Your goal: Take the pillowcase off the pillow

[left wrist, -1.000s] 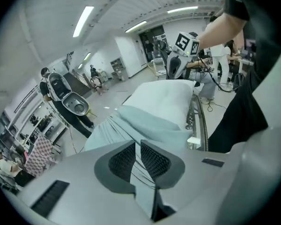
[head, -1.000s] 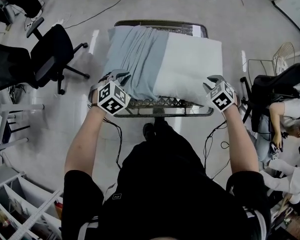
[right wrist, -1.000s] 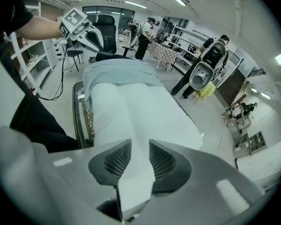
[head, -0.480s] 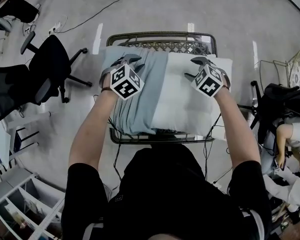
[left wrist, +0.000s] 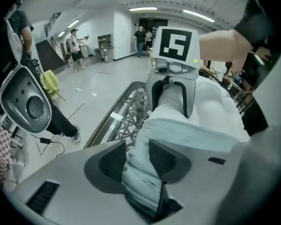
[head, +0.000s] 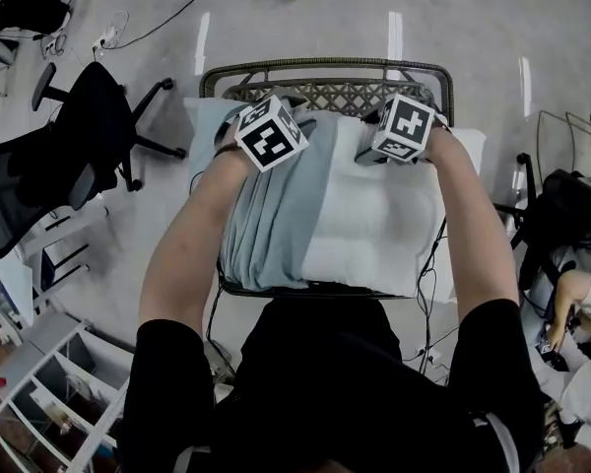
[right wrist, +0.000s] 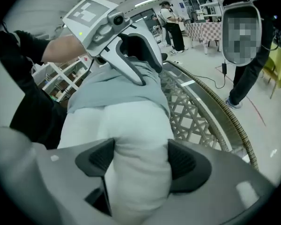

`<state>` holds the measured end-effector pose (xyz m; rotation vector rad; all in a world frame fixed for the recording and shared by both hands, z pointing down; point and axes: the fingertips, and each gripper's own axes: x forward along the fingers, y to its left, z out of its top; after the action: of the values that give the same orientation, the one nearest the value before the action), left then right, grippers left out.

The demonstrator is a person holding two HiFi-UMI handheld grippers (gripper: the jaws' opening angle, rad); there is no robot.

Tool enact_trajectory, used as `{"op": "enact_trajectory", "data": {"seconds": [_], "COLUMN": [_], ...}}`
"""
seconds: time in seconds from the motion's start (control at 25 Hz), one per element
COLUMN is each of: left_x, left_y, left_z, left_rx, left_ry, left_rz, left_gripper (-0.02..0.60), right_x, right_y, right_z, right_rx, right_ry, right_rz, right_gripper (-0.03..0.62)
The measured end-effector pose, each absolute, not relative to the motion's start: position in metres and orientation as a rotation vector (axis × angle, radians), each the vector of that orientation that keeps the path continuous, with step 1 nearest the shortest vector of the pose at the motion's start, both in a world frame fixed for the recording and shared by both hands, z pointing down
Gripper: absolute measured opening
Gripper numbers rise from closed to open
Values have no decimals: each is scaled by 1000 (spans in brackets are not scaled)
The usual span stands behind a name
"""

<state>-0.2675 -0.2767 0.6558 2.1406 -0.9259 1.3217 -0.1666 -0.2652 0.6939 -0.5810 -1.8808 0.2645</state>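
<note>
Currently noted white rectangular pillow (head: 374, 227) lying flat on dark woven-lattice stand (head: 325, 64), with pale blue cloth pillowcase (head: 264, 215) bunched over its left portion only, right portion bare. Found left gripper (left wrist: 138, 156) at far edge of pillow, tilted downward; jaws partway apart and just been opening, straddling a rumpled fold of pillowcase touching both ribbed pads, no firm pinch visible. Found right gripper (right wrist: 140, 159) further right along same far edge, jaws wide and likewise just been opening, set over bare white end of pillow, stuffing filling the gap from pad to pad. Logged black-and-white square patterns on white marker cube (head: 272, 133) of left gripper and on matching cube (head: 406, 126) of right gripper. Also recorded black office chair (head: 89, 131) on pale grey floor (head: 325, 13) to left, white shelf rack (head: 49, 402) at lower left.
</note>
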Motion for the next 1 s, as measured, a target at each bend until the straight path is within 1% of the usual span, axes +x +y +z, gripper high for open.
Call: {"op": "enact_trajectory", "data": {"seconds": [0.12, 0.16, 0.24, 0.36, 0.44, 0.76, 1.0], "left_x": [-265, -265, -267, -280, -294, -347, -359], "left_y": [-269, -264, -256, -242, -227, -159, -113], "left_z": [659, 660, 656, 639, 625, 561, 530], "left_rx": [2169, 2173, 2170, 2140, 2115, 2056, 2069], "left_ry": [-850, -832, -812, -814, -833, -976, -1077], "left_rz": [1499, 1577, 1707, 1869, 1929, 1992, 1971], "left_gripper": [34, 21, 15, 12, 12, 12, 12], "right_x": [-162, -160, -156, -145, -136, -120, -109], "right_y": [-256, -251, -244, -237, -229, -201, -171], "right_z": [682, 676, 659, 629, 611, 555, 524], "right_rx": [-625, -631, -639, -649, -649, -626, -580], "right_ry": [-1897, -1903, -1916, -1924, -1932, -2001, -2008], "right_rz": [214, 189, 158, 146, 144, 82, 20], "right_gripper": [287, 256, 206, 173, 168, 153, 140]}}
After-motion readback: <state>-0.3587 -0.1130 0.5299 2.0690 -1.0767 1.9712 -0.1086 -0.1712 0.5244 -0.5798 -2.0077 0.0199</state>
